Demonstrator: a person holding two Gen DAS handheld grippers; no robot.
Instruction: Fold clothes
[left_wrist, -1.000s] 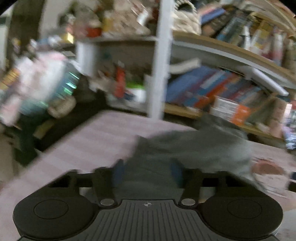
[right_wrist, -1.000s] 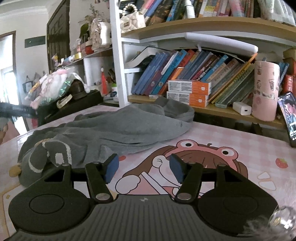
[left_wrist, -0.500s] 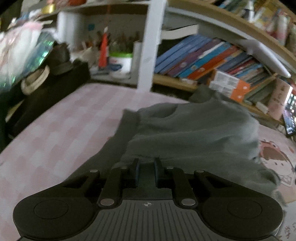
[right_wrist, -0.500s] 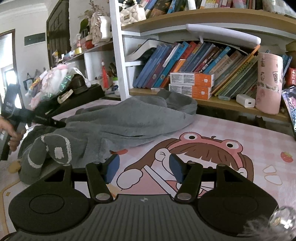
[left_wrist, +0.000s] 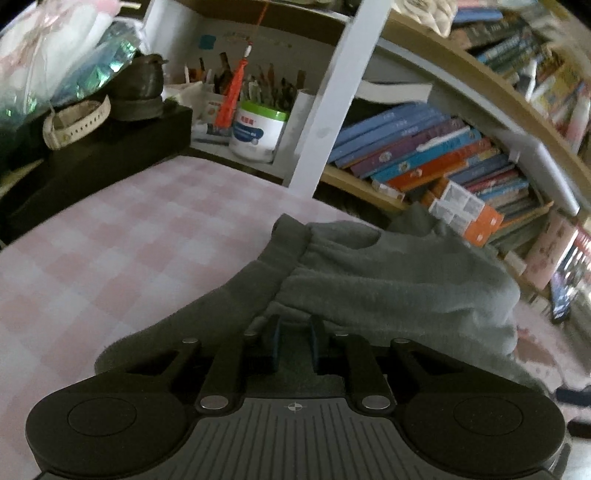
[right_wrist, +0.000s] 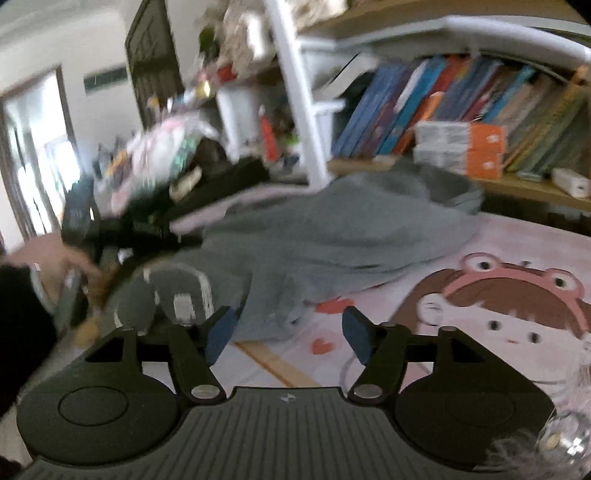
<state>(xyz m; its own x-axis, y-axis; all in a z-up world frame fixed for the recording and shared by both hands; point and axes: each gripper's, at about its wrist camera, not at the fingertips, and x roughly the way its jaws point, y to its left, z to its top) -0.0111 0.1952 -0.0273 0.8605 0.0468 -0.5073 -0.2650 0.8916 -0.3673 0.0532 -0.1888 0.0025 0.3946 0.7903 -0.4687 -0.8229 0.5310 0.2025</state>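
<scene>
**Observer:** What has changed in the last second?

**Operator:** My left gripper (left_wrist: 293, 341) has dropped toward the grey garment (left_wrist: 388, 280) and its jaws have narrowed from wide apart to a small gap. A fold of cloth sits at the tips; I cannot tell whether it is pinched. My right gripper (right_wrist: 290, 334) has swung toward the garment, and its jaws are opening with nothing between them.

**Observer:** Meaning for the fold?

**Operator:** I judge the left side is taking an edge; the right is preparing its own grab.

**Observer:** Garment position and pose?

**Operator:** It lies crumpled on the pink mat (right_wrist: 517, 243), directly ahead of the left jaws, ahead and left of the right jaws. Both grippers tilt downward.
</scene>
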